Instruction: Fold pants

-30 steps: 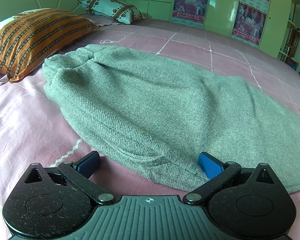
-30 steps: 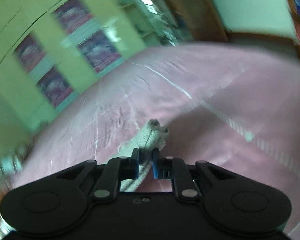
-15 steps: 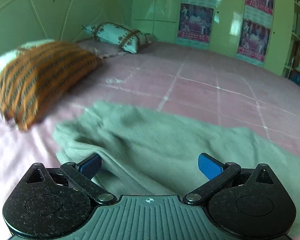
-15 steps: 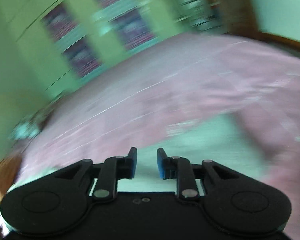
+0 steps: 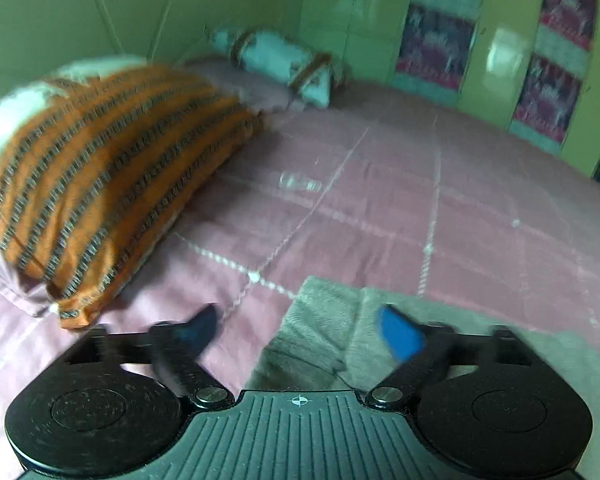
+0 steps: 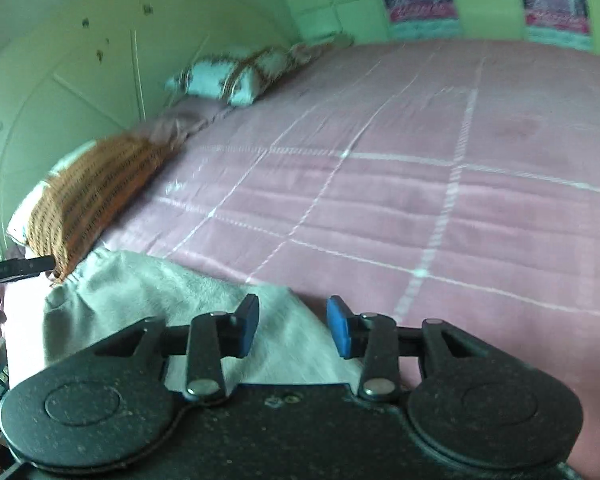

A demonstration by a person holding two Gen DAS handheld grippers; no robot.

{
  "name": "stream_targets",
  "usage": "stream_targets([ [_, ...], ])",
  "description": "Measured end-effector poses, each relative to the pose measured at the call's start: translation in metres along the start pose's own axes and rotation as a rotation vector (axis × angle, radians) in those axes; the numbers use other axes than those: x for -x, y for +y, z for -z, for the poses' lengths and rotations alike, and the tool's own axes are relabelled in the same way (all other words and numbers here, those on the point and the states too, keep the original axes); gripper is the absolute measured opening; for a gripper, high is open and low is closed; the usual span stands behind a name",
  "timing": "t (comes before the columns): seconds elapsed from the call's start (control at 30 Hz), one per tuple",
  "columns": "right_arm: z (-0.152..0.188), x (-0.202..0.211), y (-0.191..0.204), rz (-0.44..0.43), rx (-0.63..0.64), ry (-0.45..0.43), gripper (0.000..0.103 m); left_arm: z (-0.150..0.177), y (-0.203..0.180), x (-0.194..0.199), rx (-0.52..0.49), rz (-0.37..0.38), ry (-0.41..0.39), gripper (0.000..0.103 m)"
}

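**Lying folded on the bed: one pair of grey-green pants, both tongs empty**

Item: pants (image 5: 320, 332), grey-green woven cloth, on the pink bed (image 5: 420, 200). In the right wrist view the pants (image 6: 160, 300) lie spread flat at the near side of the bed, the gathered end toward the orange pillow (image 6: 92, 196).

Left tongs (image 5: 298, 332): spread wide, holding nothing. The blue left pad (image 5: 198, 330) is over bare bedcover; the blue right pad (image 5: 400, 332) is over the pants. Whether either pad touches the surface below cannot be told; this view is motion-blurred.

Right tongs (image 6: 293, 326): parted with a clear gap, holding nothing. A corner of the pants lies under the gap; the right pad (image 6: 338, 332) is over pink bedcover beside the pants' edge.

Surroundings, relative to the pants: orange striped pillow (image 5: 100, 184) just beyond the gathered end; patterned white bolster (image 5: 276, 64) further off, against the green headboard wall (image 5: 100, 8); green wardrobe with posters (image 5: 440, 40) across the bed. The other tool's black tip (image 6: 20, 268) shows by the orange pillow.
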State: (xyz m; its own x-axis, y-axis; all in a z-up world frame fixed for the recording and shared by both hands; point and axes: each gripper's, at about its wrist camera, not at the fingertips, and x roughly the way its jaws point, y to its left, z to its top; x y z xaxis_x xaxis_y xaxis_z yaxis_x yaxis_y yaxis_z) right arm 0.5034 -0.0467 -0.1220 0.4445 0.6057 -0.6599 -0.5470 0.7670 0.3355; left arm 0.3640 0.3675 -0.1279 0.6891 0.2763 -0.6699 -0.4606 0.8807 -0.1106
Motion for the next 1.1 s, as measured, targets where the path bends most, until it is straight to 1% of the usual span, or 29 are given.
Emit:
stream_targets([
  [0.03,0.001,-0.009,0.001,0.000,0.000,0.012,0.031,0.000,0.002,-0.009,0.026,0.025,0.011,0.076],
  [0.1,0.002,-0.024,0.003,0.015,0.019,0.030,0.031,0.005,0.004,-0.022,0.068,0.042,0.037,0.076],
  [0.17,0.004,-0.037,0.004,0.013,0.025,0.054,0.031,0.012,0.006,-0.026,0.083,0.065,0.036,0.076],
  [0.23,0.005,-0.044,0.005,0.011,0.048,0.059,0.030,0.019,0.006,-0.032,0.082,0.082,0.042,0.076],
  [0.27,0.006,-0.046,0.006,0.018,0.064,0.065,0.027,0.021,0.005,-0.034,0.079,0.084,0.041,0.075],
  [0.3,0.007,-0.047,0.008,0.021,0.085,0.072,0.023,0.023,0.004,-0.036,0.077,0.091,0.034,0.069],
  [0.33,0.007,-0.049,0.011,0.018,0.101,0.074,0.019,0.025,0.003,-0.036,0.074,0.103,0.029,0.066],
  [0.37,0.007,-0.051,0.014,0.020,0.117,0.075,0.012,0.024,0.003,-0.036,0.068,0.105,0.029,0.062],
  [0.4,0.007,-0.051,0.019,0.031,0.143,0.076,0.007,0.025,0.002,-0.035,0.057,0.109,0.026,0.055],
  [0.47,0.007,-0.052,0.029,0.060,0.195,0.072,0.000,0.023,-0.002,-0.034,0.022,0.111,0.021,0.047],
  [0.5,0.007,-0.052,0.033,0.078,0.216,0.069,0.000,0.022,-0.002,-0.031,0.016,0.111,0.011,0.042],
  [0.57,0.003,-0.048,0.039,0.096,0.225,0.037,0.000,0.014,-0.001,-0.024,0.024,0.121,-0.016,0.039],
  [0.63,-0.006,-0.041,0.040,0.093,0.201,-0.008,0.000,0.003,-0.002,-0.016,0.002,0.119,-0.060,0.039],
  [0.7,-0.011,-0.040,0.040,0.096,0.198,-0.030,0.000,-0.001,-0.002,-0.021,-0.018,0.114,-0.049,0.039],
  [0.73,-0.009,-0.046,0.037,0.110,0.188,-0.023,0.000,0.004,-0.003,-0.029,-0.046,0.097,-0.023,0.039],
  [0.77,-0.004,-0.056,0.032,0.126,0.179,0.008,0.000,0.012,-0.003,-0.037,-0.072,0.085,-0.001,0.044],
  [0.8,0.006,-0.073,0.026,0.149,0.168,0.086,0.000,0.020,0.001,-0.039,-0.059,0.086,-0.010,0.053],
  [0.83,0.012,-0.074,0.024,0.149,0.164,0.068,0.000,0.022,0.007,-0.035,-0.024,0.095,-0.023,0.057],
  [0.87,0.011,-0.066,0.025,0.172,0.163,0.036,0.010,0.021,0.014,-0.025,0.006,0.096,-0.038,0.067],
  [0.9,0.008,-0.049,0.026,0.197,0.136,-0.004,0.016,0.021,0.018,-0.013,0.016,0.078,-0.062,0.074],
  [0.93,0.006,-0.030,0.023,0.194,0.105,-0.056,0.015,0.022,0.021,0.004,0.012,0.041,-0.104,0.075],
  [0.97,0.006,-0.002,0.019,0.175,0.066,-0.124,0.015,0.025,0.026,0.024,0.004,0.022,-0.146,0.075],
  [1.0,0.008,0.025,0.014,0.156,0.042,-0.167,0.015,0.028,0.031,0.039,0.008,0.030,-0.160,0.075],
  [1.03,0.013,0.050,0.010,0.153,0.030,-0.198,0.014,0.032,0.036,0.051,0.026,0.036,-0.160,0.075],
  [1.1,0.030,0.100,0.000,0.173,0.011,-0.256,0.016,0.044,0.044,0.068,0.079,0.068,-0.126,0.075],
])
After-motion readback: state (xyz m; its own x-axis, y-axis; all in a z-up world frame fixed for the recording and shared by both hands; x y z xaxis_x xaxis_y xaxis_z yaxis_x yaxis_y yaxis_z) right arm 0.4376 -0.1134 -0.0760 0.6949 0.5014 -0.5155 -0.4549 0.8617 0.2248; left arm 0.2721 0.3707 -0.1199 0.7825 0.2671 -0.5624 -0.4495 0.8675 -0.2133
